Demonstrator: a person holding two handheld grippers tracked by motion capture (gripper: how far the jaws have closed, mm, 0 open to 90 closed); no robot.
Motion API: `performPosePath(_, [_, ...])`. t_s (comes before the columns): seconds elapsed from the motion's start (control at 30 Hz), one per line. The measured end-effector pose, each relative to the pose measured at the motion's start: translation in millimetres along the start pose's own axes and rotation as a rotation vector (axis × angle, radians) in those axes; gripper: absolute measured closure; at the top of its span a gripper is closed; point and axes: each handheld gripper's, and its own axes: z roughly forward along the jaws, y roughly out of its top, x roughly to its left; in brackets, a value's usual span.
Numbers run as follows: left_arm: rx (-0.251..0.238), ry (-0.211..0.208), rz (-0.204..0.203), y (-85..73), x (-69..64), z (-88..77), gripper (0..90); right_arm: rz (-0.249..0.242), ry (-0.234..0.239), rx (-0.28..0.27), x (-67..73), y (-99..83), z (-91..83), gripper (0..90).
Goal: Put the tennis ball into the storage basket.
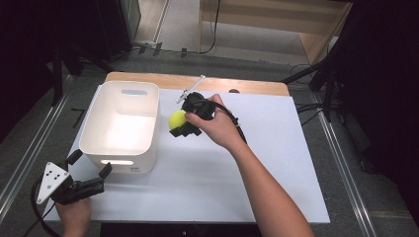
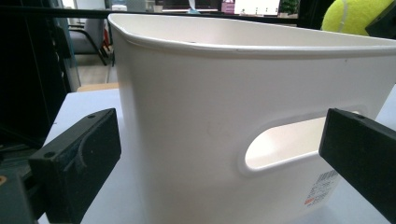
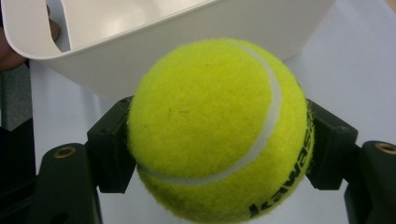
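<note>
A yellow tennis ball [image 1: 177, 119] hangs just right of the white bin [image 1: 94, 129], clamped between the jaws of my right gripper [image 1: 181, 121]. In the right gripper view the ball [image 3: 217, 128] bulges between both black pads, with the bin's rim [image 3: 140, 32] right behind it. My left gripper [image 1: 90, 166] rests at the table's front left corner, jaws wide apart and empty, pointing at the bin's near wall. Its own view shows that wall and handle slot [image 2: 280, 144] close ahead, and the ball [image 2: 355, 16] above the far rim.
White sheet [image 1: 276, 163] covers the table, with a wooden edge [image 1: 197, 81] at the back. A small metal rod [image 1: 190, 89] lies behind the right gripper. Dark stands and cables ring the table on both sides.
</note>
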Motion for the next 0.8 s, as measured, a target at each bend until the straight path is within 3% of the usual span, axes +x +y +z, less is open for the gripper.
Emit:
performPosePath(0.17, [0.001, -0.001, 0.002, 0.1, 0.1, 0.1, 0.0, -0.023, -0.001, -0.006, 0.8, 3.3, 0.9, 23.7])
performPosePath(0.2, [0.001, -0.001, 0.001, 0.1, 0.0, 0.1, 0.0, -0.007, -0.001, -0.002, 2.4, 4.0, 0.6, 23.7])
performPosePath(0.8, [-0.001, -0.001, 0.001, 0.0, 0.0, 0.4, 0.0, -0.041, 0.003, -0.003, 7.9, 17.3, 0.1, 23.7])
